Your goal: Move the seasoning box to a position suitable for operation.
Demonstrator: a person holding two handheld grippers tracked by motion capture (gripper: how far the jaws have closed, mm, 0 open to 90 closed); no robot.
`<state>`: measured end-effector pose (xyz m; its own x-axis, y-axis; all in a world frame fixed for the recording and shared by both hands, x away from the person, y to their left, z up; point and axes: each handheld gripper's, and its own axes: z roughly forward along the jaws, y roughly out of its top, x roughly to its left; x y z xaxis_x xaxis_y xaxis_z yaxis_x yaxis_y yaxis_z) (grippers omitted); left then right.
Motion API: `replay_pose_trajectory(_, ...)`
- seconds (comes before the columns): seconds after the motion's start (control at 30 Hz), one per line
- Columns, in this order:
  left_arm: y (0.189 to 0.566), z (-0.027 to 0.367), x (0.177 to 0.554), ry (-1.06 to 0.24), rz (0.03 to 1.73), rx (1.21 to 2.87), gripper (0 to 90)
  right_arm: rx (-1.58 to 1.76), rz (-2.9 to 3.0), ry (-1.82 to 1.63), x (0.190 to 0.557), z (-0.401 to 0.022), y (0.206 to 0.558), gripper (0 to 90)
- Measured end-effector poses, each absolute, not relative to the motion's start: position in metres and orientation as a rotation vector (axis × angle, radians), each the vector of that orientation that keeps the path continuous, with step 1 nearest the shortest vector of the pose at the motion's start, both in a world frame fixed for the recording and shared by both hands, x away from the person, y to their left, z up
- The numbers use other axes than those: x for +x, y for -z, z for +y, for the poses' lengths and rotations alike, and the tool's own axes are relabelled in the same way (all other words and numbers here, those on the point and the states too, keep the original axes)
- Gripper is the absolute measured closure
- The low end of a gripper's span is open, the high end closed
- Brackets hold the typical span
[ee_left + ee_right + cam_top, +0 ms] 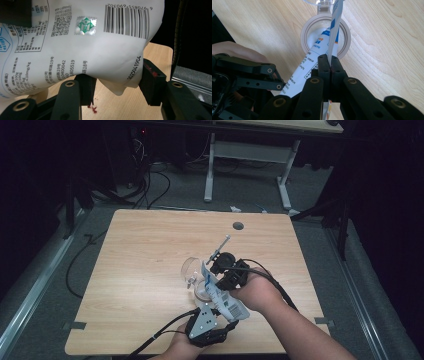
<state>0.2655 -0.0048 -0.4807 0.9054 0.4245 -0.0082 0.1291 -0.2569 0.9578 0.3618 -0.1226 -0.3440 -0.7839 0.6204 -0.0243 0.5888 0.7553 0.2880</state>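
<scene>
High view: on the wooden table we hold a white printed pouch tilted, its open end over a clear jar with its hinged lid flipped back. Our left gripper clamps the pouch's bulging lower end between its jaws; our right gripper pinches the flat top edge, jaws fully closed on it. To pour well, we judge we should keep the mouth centred over the jar's beige rim and raise the bottom slowly.

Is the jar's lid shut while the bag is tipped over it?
No: in the right gripper view the jar has its clear lid flipped back, and the white bag reaches into its open mouth.
</scene>
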Motion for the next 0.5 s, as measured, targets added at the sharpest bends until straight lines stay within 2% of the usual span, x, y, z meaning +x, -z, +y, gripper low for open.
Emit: replay_pose_trajectory(0.5, 0.4811, -0.0041, 0.2662, -0.286, 0.417, 1.824, 51.9, 0.979, 2.828, -0.393, 0.3623, -0.1214, 0.3440, 89.8)
